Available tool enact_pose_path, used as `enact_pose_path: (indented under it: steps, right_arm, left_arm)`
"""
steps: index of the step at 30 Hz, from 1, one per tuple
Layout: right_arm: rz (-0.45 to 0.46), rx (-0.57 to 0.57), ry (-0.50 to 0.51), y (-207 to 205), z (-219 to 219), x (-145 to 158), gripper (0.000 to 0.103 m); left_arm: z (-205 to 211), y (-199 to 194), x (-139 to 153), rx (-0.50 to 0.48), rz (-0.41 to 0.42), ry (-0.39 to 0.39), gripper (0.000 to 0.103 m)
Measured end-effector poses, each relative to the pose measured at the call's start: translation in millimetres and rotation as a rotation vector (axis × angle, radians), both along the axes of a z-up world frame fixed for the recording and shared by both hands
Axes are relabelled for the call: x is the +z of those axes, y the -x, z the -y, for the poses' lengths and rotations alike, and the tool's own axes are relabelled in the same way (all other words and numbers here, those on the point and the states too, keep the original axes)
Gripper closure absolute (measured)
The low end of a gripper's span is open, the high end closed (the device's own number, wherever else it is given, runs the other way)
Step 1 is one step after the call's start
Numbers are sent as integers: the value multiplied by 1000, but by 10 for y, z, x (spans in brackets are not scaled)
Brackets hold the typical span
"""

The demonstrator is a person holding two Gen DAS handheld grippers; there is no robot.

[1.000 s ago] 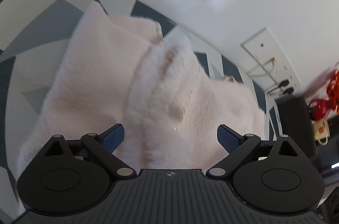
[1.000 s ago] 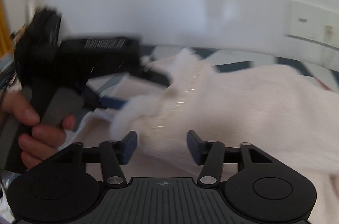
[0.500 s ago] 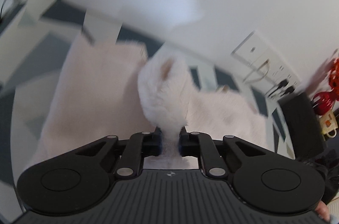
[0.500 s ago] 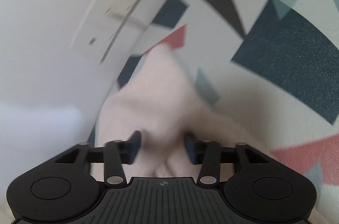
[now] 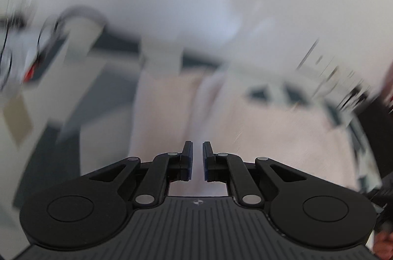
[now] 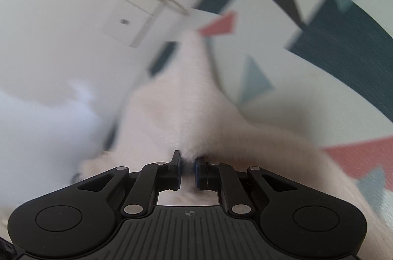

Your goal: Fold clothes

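A pale pink fluffy garment (image 5: 270, 127) lies on a patterned cloth surface (image 5: 49, 88); the left wrist view is badly blurred. My left gripper (image 5: 197, 156) is shut on a pinched ridge of the garment's fur trim, which runs up from between the pads. In the right wrist view the same pink garment (image 6: 186, 102) rises in a fold toward the wall. There my right gripper (image 6: 188, 165) is shut on a bunched fold of it, with fabric squeezed between the blue pads.
The cloth has navy, grey, tan and red triangles (image 6: 343, 43). A white wall with socket plates (image 6: 147, 4) and cables stands right behind. Blurred dark items (image 5: 368, 112) sit at the right edge in the left wrist view.
Both grippers went from open to shut on the garment. The right gripper rolled sharply and dropped onto a fold. The left gripper has lifted a little with the trim; its view is now blurred.
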State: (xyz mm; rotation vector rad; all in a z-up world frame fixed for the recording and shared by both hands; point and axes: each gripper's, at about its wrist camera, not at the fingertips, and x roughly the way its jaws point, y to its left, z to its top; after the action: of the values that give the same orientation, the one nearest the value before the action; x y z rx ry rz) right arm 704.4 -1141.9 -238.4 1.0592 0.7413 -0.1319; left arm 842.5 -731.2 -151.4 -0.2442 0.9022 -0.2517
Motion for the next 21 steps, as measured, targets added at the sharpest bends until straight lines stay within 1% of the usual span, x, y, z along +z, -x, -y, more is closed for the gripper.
enact_pose_path:
  steps: [2,3,4,5,6,8,10,14,19,20,21]
  right_arm:
    - [-17,-18,-1,37,17,-40,91]
    - [-16,-16,0,47,20,-26,91]
    - [-14,-14,0,54,23,-8,90]
    - [-12,-13,1,56,30,12,89]
    - [-11,-14,2,56,37,31,88]
    - [-11,-23,-13,65,45,37,88]
    - [-11,-30,-23,92,46,29,88]
    - [-13,-38,-24,74,52,-21,88]
    - [-11,-48,-31,43,88,-44,88]
    - [-14,-52,-31,22,94,-63,85]
    - [-23,-56,-30,10,95,-77,83]
  left_arm:
    - [-11,-36,-93,2,-45,-1,89]
    - [-15,-54,-136,4,-67,-1,77]
    - [-23,-83,-140,9,-71,6,51]
    - [-22,-111,-139,8,-78,22,36]
    - [-21,-138,-138,7,-85,40,24]
    - [0,-137,-181,-21,-134,89,24]
    - [41,-126,-208,-35,-172,114,24]
    - [86,-88,-149,-16,-168,137,24]
    - [7,-59,-132,28,-194,219,21]
    - [-14,-53,-143,39,-199,236,21]
    - [-54,-54,-159,54,-201,272,21]
